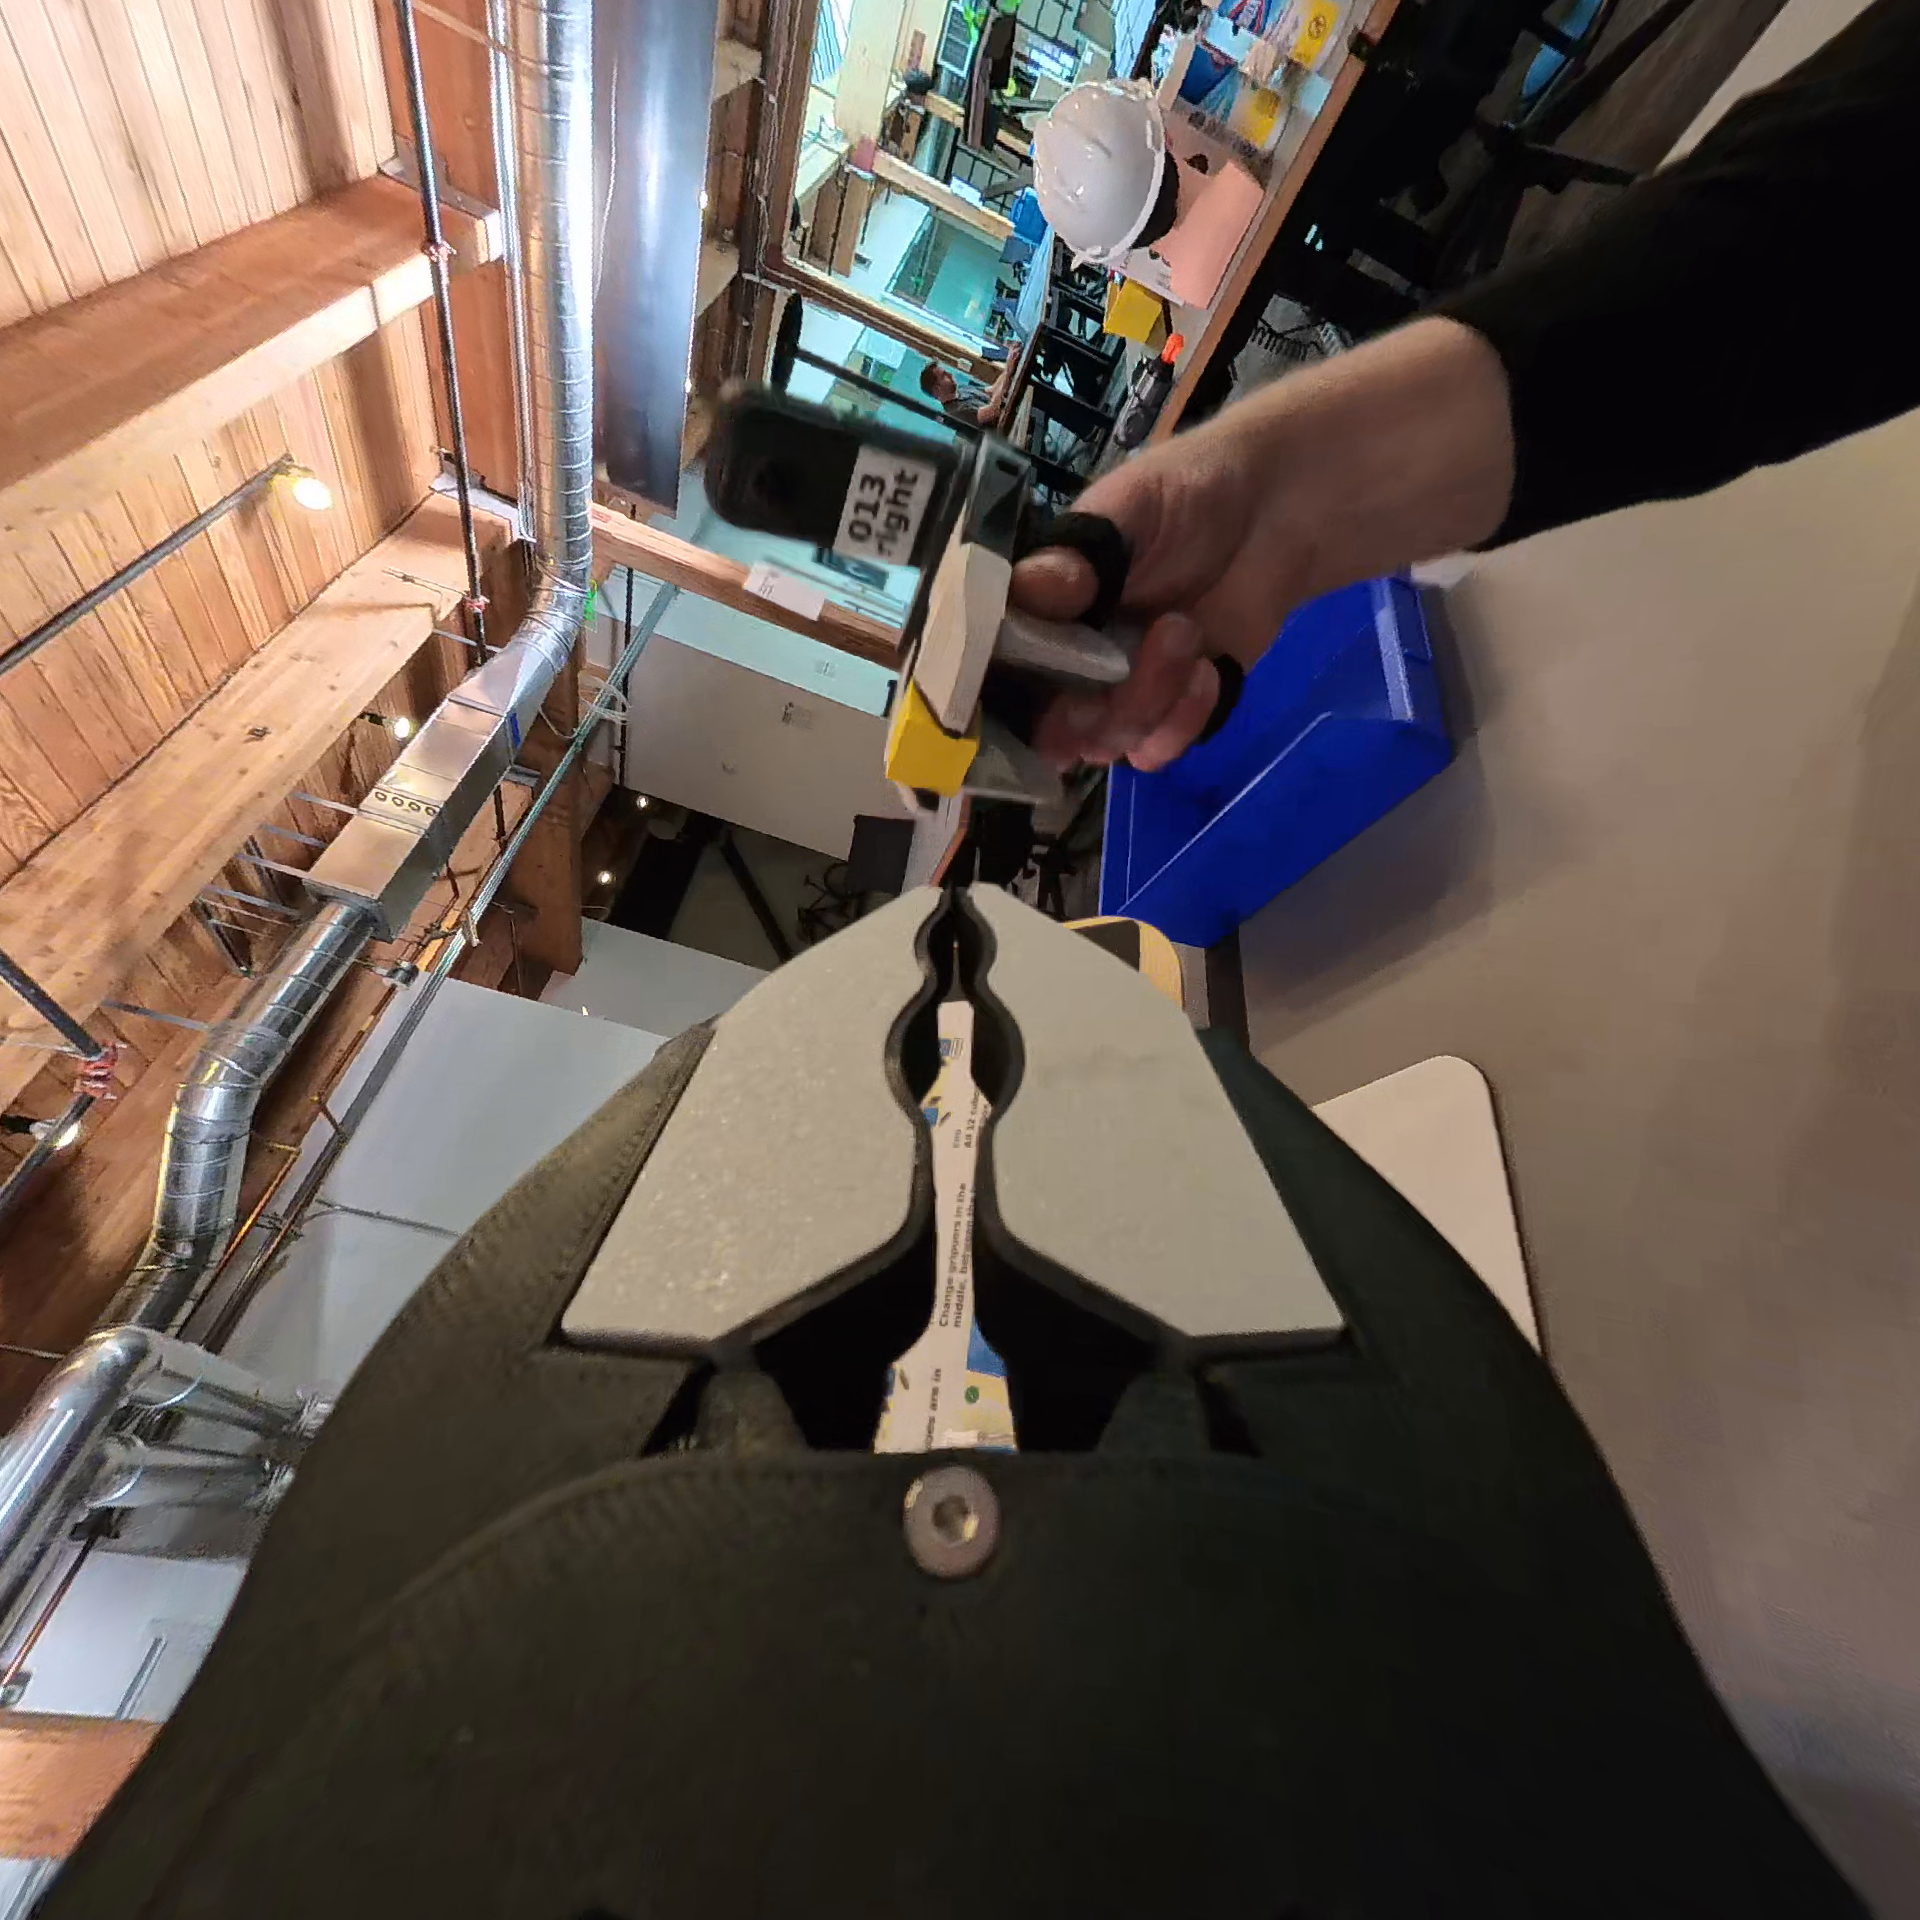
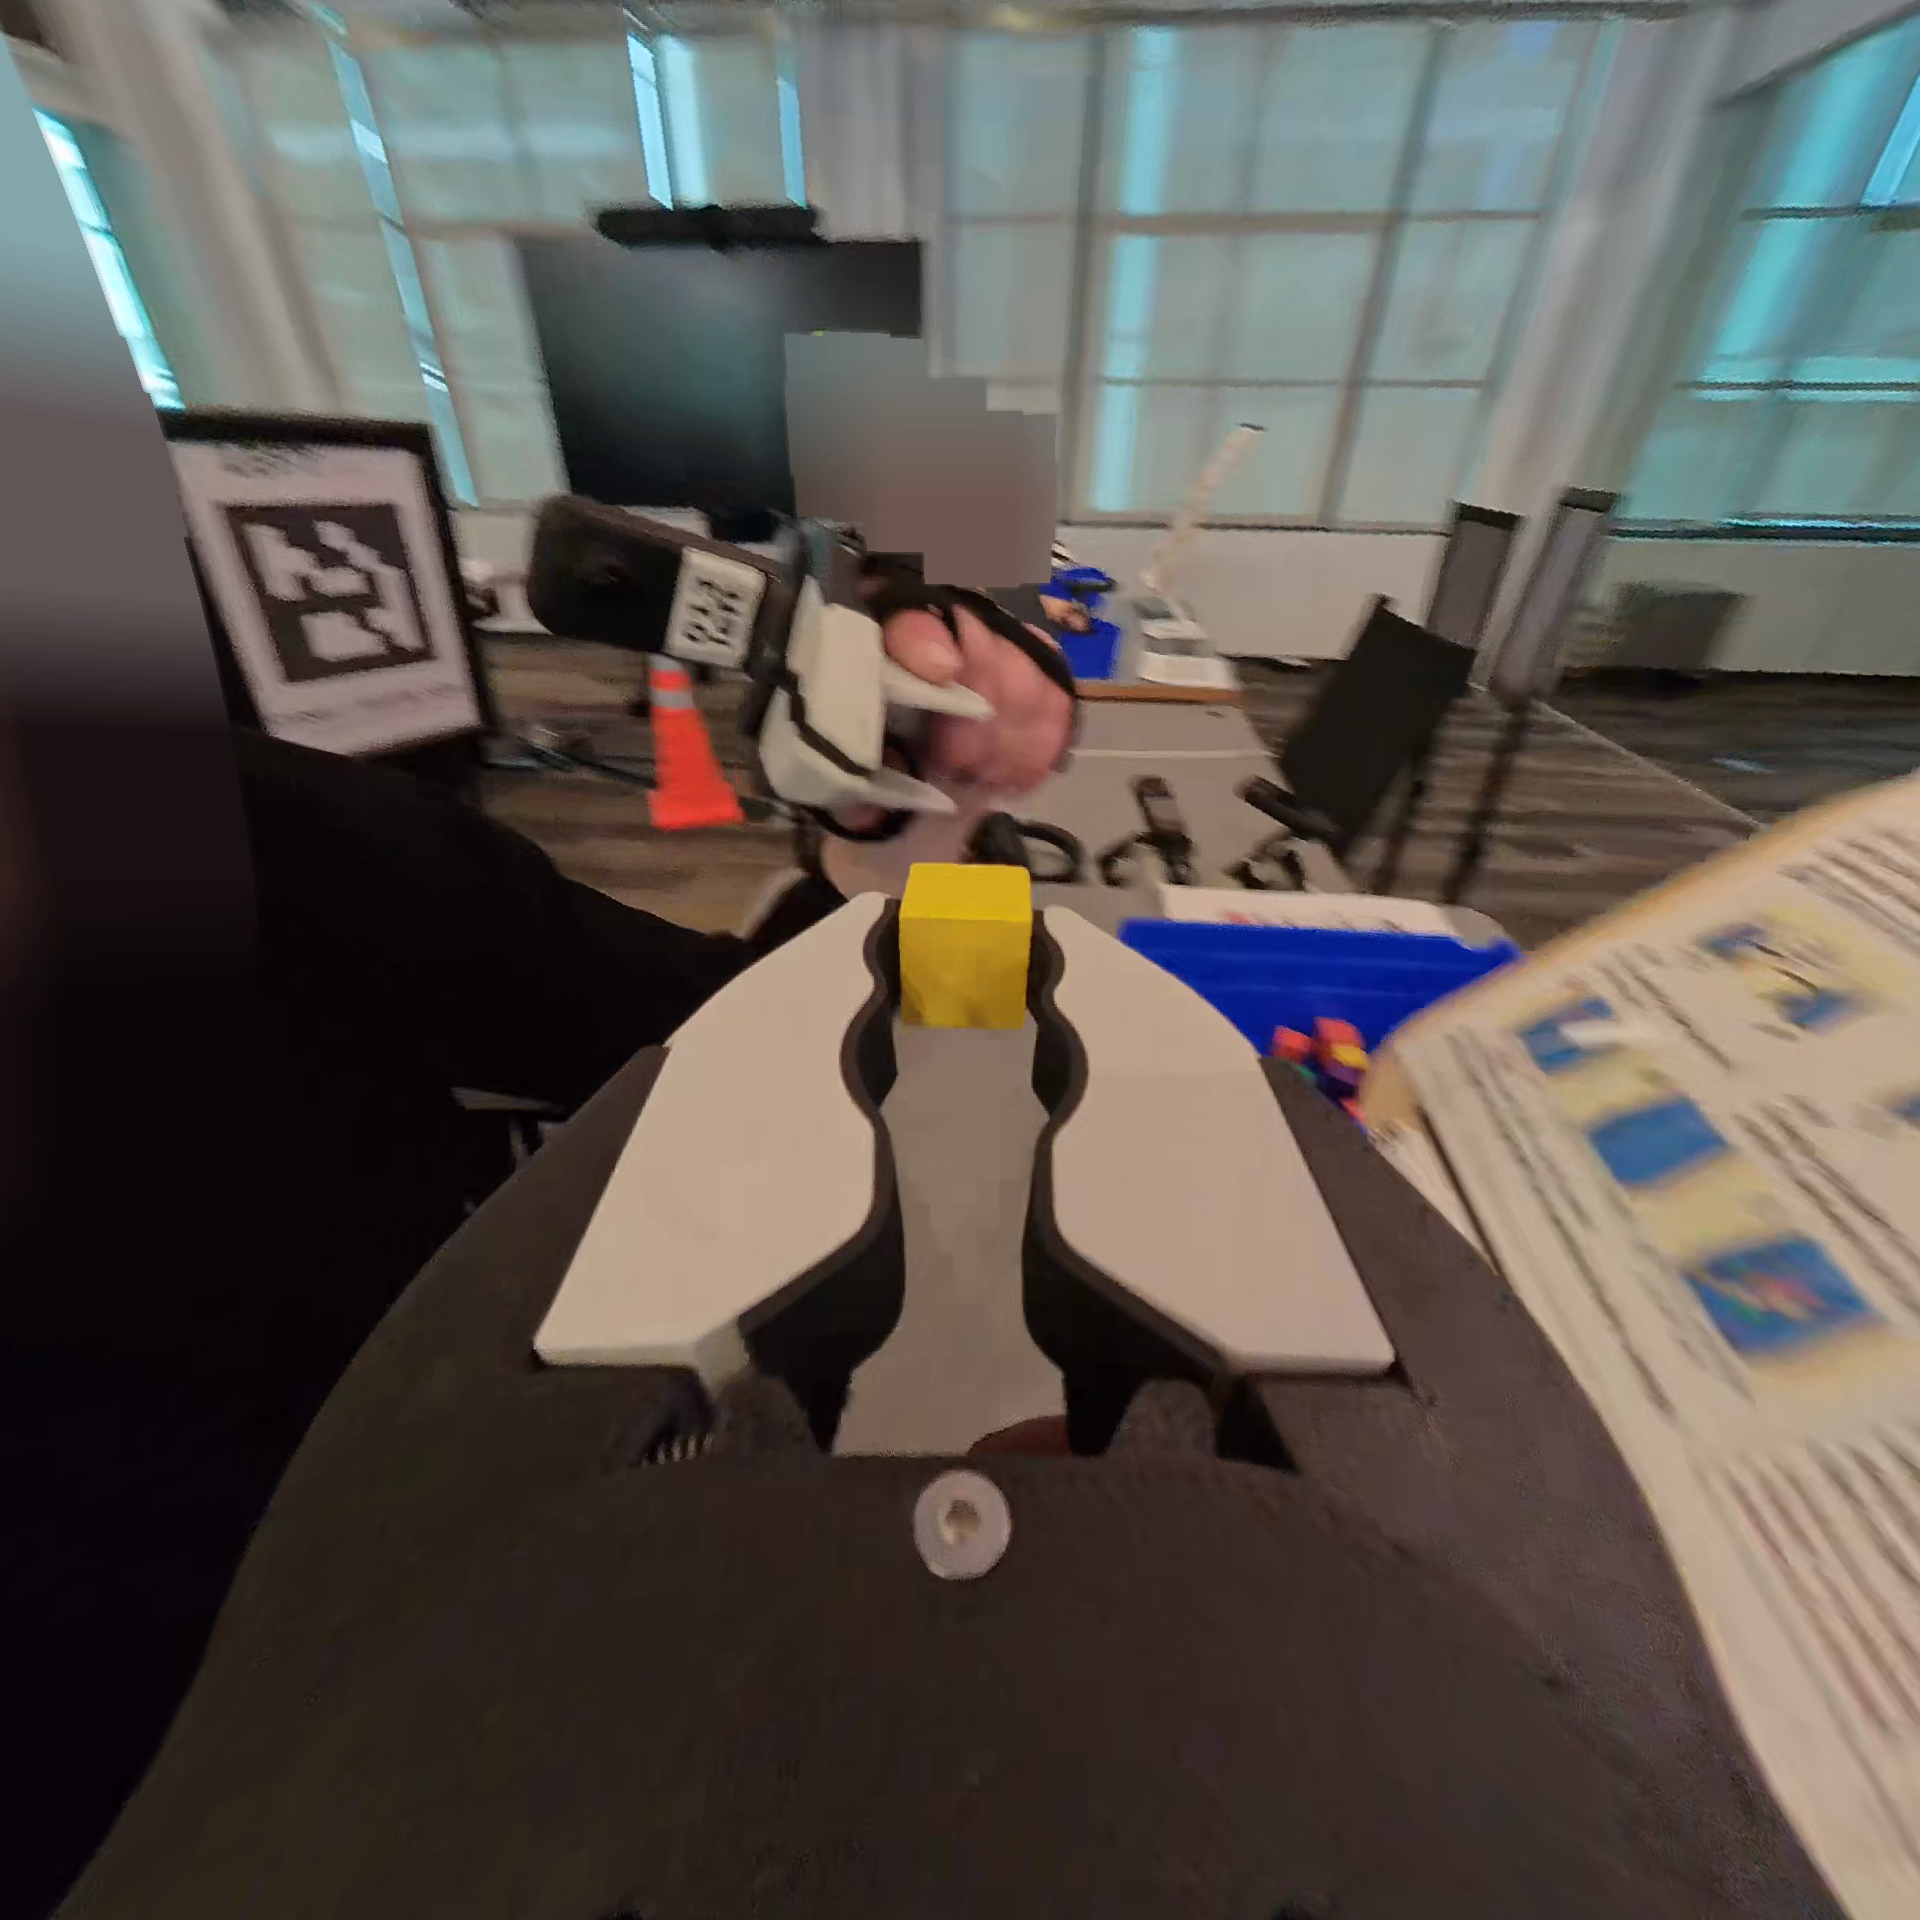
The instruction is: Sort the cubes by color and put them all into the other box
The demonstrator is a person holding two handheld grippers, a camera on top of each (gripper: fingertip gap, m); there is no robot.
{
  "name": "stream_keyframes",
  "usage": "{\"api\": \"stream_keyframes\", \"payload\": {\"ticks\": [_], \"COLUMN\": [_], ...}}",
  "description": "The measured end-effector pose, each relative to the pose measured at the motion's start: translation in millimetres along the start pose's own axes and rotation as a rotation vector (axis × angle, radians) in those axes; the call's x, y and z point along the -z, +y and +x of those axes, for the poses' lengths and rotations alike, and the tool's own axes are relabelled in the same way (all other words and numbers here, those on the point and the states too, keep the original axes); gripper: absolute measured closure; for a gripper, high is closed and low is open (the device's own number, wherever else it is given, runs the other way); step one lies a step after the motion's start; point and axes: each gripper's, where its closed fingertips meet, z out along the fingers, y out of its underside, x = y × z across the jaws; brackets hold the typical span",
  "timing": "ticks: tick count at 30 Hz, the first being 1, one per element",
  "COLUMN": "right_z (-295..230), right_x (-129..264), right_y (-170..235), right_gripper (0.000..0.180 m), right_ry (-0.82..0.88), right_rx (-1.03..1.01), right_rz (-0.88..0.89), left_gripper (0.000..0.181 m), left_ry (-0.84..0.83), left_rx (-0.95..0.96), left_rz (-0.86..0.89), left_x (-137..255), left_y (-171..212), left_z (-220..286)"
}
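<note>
The right tool (image 2: 961, 961) pinches the yellow cube (image 2: 964, 961) at its fingertips, high above the bench (image 1: 1662, 1039), while the left tool (image 1: 954, 914) is pressed together empty; a slackened grip risks dropping it outside the blue box (image 2: 1314, 961).

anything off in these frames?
Nothing spilled or damaged. Right gripper holds the yellow cube squarely in its jaws, raised clear of the blue bin; left gripper is shut and empty. Only oddity: left wrist view is rolled sideways.
</note>
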Motion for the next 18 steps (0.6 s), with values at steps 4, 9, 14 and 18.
{"api": "stream_keyframes", "payload": {"ticks": [4, 9, 14, 18], "right_z": [41.9, 114.1, 159.0, 180.8], "right_x": [83.1, 210.0, 291.8, 327.7], "right_y": [5.5, 46.6, 122.4, 195.3], "right_gripper": [0.157, 0.157, 0.157, 0.156], "right_ry": [0.293, 0.715, 0.89, 0.904], "right_rx": [0.033, -0.046, -0.278, -0.4], "right_rz": [-0.125, -0.423, -0.639, -0.852], "left_gripper": [0.181, 0.181, 0.181, 0.181], "left_ry": [0.003, 0.004, 0.006, 0.011], "left_rx": [-0.011, -0.014, -0.019, -0.022], "left_rz": [-0.06, -0.083, -0.08, -0.071], "left_x": [-2.1, -11.3, -24.7, -34.6], "left_y": [9.1, 11.0, 4.0, -2.7], "left_z": [0.2, 0.2, 1.2, 2.9]}}
